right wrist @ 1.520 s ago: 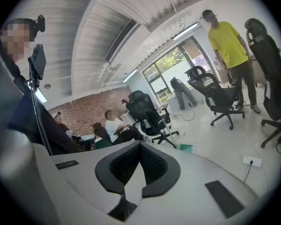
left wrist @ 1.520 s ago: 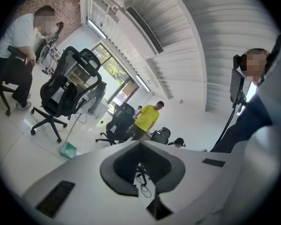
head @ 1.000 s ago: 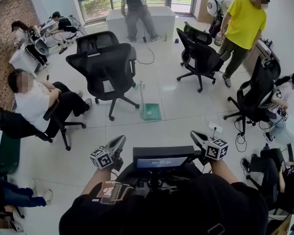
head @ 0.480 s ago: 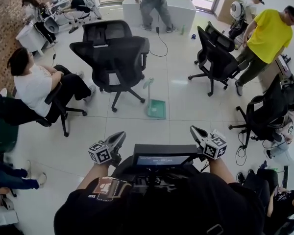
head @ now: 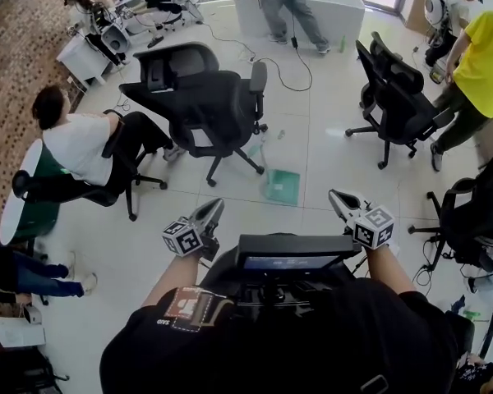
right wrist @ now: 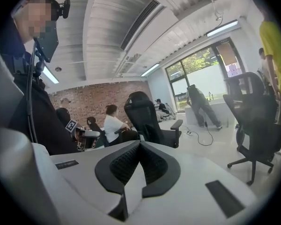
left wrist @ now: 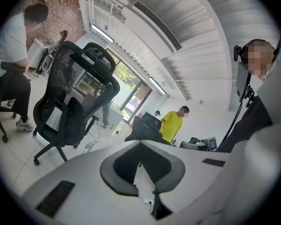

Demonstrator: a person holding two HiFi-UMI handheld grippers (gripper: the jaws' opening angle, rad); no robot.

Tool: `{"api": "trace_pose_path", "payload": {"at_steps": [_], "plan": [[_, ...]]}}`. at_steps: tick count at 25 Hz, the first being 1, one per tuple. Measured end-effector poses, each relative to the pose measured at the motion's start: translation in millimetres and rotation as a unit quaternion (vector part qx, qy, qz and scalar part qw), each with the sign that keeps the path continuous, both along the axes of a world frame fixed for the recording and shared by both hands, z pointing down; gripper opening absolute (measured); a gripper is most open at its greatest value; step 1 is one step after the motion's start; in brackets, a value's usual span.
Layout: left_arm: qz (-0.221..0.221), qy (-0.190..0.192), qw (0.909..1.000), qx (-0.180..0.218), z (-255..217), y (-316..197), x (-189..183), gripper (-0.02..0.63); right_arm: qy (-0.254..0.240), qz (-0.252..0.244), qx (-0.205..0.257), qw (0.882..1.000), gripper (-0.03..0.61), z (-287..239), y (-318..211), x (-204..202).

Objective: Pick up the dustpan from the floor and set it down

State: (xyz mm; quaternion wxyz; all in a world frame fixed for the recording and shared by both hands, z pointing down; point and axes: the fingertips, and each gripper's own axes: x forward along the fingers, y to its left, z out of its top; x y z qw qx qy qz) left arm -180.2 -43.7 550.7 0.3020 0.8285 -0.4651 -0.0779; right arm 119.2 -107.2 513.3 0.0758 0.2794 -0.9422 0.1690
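Observation:
The green dustpan [head: 282, 186] lies flat on the white tiled floor, its long handle [head: 260, 144] rising toward a black office chair [head: 207, 111]. Both grippers hover side by side near my body, well short of the pan. In the head view the left gripper [head: 213, 209] is shut with nothing in it, below and left of the pan. The right gripper [head: 336, 196] is also shut and empty, to the pan's right. The left gripper view shows its jaws [left wrist: 140, 145] closed and the chair [left wrist: 72, 102] beyond. The right gripper view shows closed jaws [right wrist: 139, 145].
Another black chair [head: 397, 97] stands to the right, with a person in a yellow shirt [head: 483, 64] behind it. A seated person in white [head: 80, 146] is at the left. A cable [head: 294, 66] runs over the floor toward a white counter [head: 337, 11].
Both grippers have travelled forward across the room, still shut. The dustpan and the chair beside it have drifted right in the head view, and the chair looks nearer.

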Motion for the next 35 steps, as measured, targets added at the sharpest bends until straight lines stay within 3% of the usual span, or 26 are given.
{"api": "trace_pose_path", "payload": {"at_steps": [5, 13, 14, 18, 20, 22, 24, 29, 31, 35], "plan": [[0.007, -0.031, 0.9994, -0.011, 13, -91, -4, 0.017, 0.019, 0.015, -0.012, 1.0, 0.011, 23, -68, 19], [0.102, -0.06, 0.991, -0.062, 86, -275, -75, 0.018, 0.041, 0.106, -0.027, 0.993, 0.011, 33, -192, -58], [0.123, -0.071, 0.9872, -0.073, 96, -299, -81, 0.034, 0.044, 0.115, -0.034, 0.992, 0.011, 35, -208, -70], [0.198, -0.143, 0.9623, -0.119, 150, -387, -96, 0.196, 0.066, 0.131, -0.06, 0.987, 0.011, 54, -265, -109], [0.211, -0.171, 0.9514, -0.144, 184, -420, -101, 0.239, 0.069, 0.133, -0.073, 0.986, 0.011, 67, -279, -120], [0.213, -0.172, 0.9451, -0.178, 220, -449, -96, 0.268, 0.073, 0.133, -0.083, 0.985, 0.011, 81, -291, -118], [0.218, -0.17, 0.9361, -0.217, 256, -473, -81, 0.284, 0.076, 0.135, -0.091, 0.984, 0.011, 98, -306, -102], [0.22, -0.209, 0.9037, -0.302, 342, -515, -38, 0.314, 0.094, 0.124, -0.138, 0.978, 0.011, 144, -338, -36], [0.209, -0.22, 0.8967, -0.323, 372, -534, -23, 0.314, 0.108, 0.118, -0.147, 0.976, 0.011, 163, -353, -8], [0.184, -0.236, 0.8912, -0.341, 422, -561, -9, 0.314, 0.121, 0.12, -0.167, 0.971, 0.011, 190, -372, 29]]}}
